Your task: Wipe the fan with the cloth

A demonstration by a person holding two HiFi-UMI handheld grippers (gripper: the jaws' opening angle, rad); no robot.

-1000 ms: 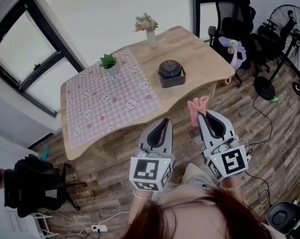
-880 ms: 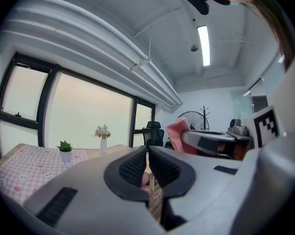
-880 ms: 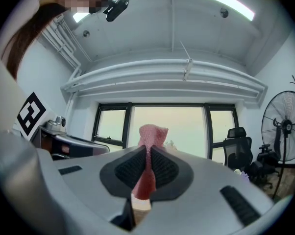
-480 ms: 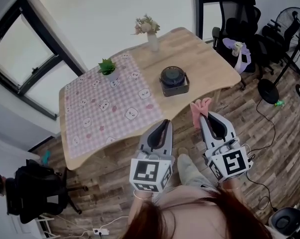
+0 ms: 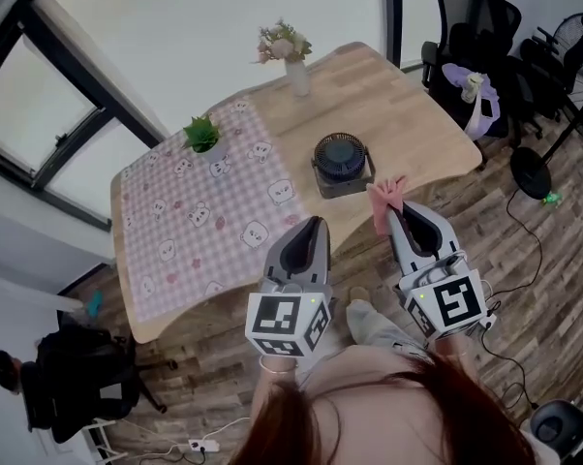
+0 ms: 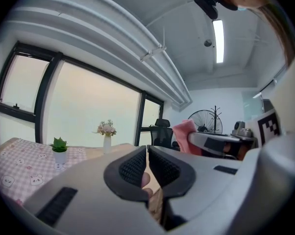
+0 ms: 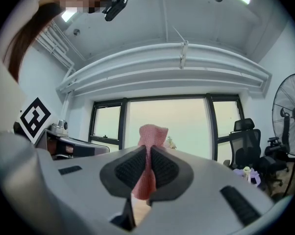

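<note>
Our right gripper (image 5: 398,216) has its fingers clenched on the pink knitted cloth (image 5: 386,194); our left gripper (image 5: 312,227) is clenched, empty. The small round dark fan (image 5: 341,161) stands on the wooden bench (image 5: 408,105), at the cloth's ten o'clock. Pushing hard could topple it.

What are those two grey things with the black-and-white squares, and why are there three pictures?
They are grabbing tools, one in each of a person's hands. The left gripper has its jaws shut with nothing in them. The right gripper has its jaws shut on a pink cloth. One picture comes from a camera on the person's head, looking down. The other two come from little cameras riding on each tool, looking along its jaws. On the wooden table sit a small dark fan, a potted plant, a vase of flowers and a checked mat.
</note>
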